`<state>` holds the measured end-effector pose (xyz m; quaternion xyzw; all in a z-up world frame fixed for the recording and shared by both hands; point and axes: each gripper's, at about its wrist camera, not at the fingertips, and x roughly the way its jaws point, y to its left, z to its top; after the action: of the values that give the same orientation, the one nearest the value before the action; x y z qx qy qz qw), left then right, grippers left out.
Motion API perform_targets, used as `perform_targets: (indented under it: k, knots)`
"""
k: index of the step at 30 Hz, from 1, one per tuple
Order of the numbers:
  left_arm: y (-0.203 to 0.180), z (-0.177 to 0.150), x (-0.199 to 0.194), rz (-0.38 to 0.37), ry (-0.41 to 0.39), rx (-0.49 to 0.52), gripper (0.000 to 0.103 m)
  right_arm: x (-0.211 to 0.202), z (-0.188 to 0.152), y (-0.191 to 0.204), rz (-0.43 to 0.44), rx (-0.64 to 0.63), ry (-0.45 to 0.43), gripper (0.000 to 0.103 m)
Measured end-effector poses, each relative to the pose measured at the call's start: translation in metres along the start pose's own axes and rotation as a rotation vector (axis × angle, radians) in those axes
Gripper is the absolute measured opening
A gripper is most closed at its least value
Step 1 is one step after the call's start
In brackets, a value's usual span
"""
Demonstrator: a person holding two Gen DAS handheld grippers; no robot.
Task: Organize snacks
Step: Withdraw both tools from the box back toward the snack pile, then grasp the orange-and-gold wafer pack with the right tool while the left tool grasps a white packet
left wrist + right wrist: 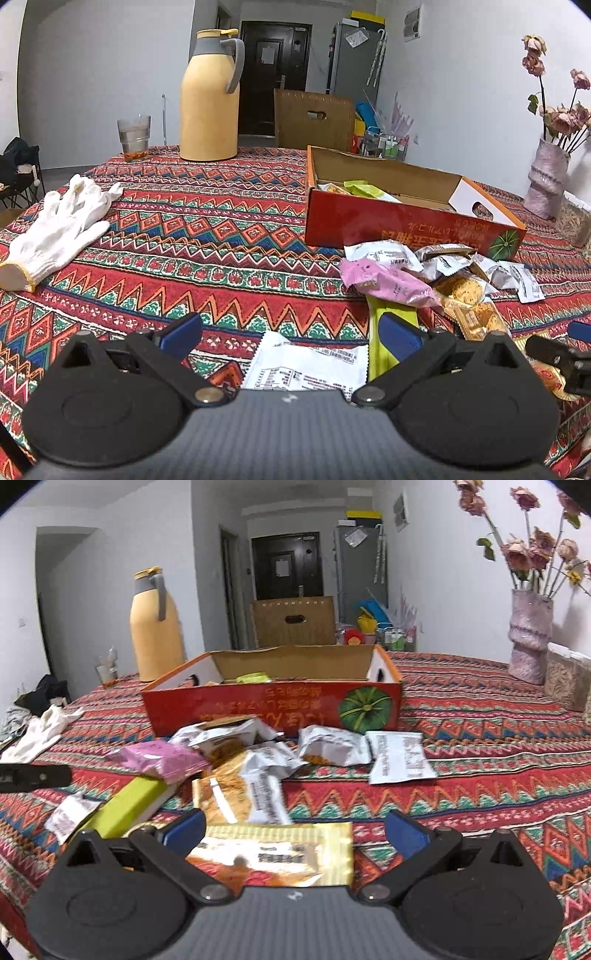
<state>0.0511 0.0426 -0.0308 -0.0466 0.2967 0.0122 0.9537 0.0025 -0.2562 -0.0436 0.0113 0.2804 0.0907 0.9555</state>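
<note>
An open red cardboard box [399, 221] [258, 709] stands on the patterned tablecloth with a few snack packets inside, one green [364, 189]. In front of it lies a loose pile: a pink packet [388, 282] [162, 758], silver-white packets [384, 254] [332, 746] and orange-gold ones [465, 291]. A long green packet [129, 808] [376, 354] lies beside them. My left gripper [291, 334] is open above a white packet [306, 365]. My right gripper [295, 829] is open over a gold packet [280, 853] lying flat between its fingers; its tip shows in the left wrist view [565, 354].
A yellow thermos jug [210, 99] [155, 627] and a glass [133, 138] stand at the table's far side. White gloves [62, 225] [40, 727] lie at the left. A pink vase of dried roses [546, 181] [528, 638] is at the right, beside a clear container [565, 679].
</note>
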Motion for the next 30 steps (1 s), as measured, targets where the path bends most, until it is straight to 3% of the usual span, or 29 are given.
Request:
perform_targets:
  k: [15,19,25,30]
  knots:
    - [0.004,-0.007,-0.009,-0.024,0.009,-0.004,0.103,-0.006,-0.008,0.051,0.051,-0.083,0.026,0.103]
    - [0.007,-0.01,-0.013,-0.035,0.01,-0.007,0.103,0.001,-0.014,0.06,0.047,-0.104,0.07,0.103]
    - [0.01,-0.014,-0.017,-0.056,0.013,-0.01,0.103,-0.009,-0.022,0.044,-0.013,-0.165,0.077,0.097]
    - [0.004,-0.014,-0.018,-0.071,0.01,-0.006,0.103,-0.008,-0.02,0.007,-0.085,-0.116,0.074,0.097]
